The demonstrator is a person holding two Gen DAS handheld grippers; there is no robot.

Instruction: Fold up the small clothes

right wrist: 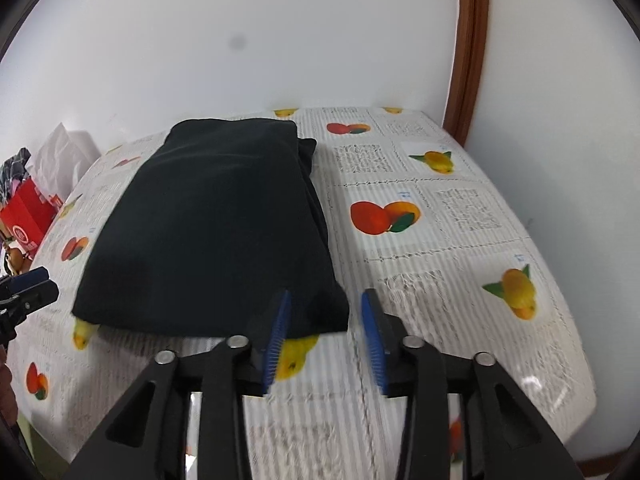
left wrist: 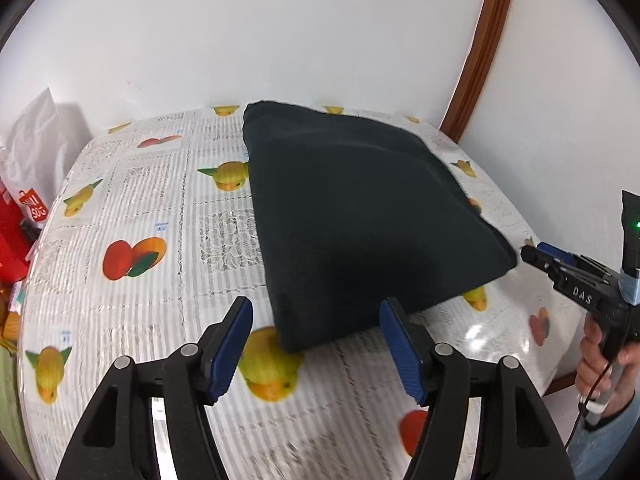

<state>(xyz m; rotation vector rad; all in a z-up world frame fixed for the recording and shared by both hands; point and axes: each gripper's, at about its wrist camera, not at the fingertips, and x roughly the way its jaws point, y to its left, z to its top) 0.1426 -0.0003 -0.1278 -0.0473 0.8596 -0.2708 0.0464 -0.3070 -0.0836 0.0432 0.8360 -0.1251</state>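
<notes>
A dark, nearly black garment (left wrist: 360, 216) lies folded into a thick rectangle on the table; it also shows in the right wrist view (right wrist: 216, 224). My left gripper (left wrist: 316, 312) is open and empty, just short of the garment's near corner. My right gripper (right wrist: 325, 304) is open and empty, its jaws on either side of the garment's near right corner without gripping it. The right gripper also shows at the right edge of the left wrist view (left wrist: 536, 254), held by a hand. The left gripper's tip shows at the left edge of the right wrist view (right wrist: 30, 286).
The table (left wrist: 160, 216) wears a white cloth printed with fruit and stands against a white wall. A red box (right wrist: 28, 216) and a white bag (left wrist: 36, 140) stand off the table's left side. A brown door frame (left wrist: 480, 48) rises at the back right.
</notes>
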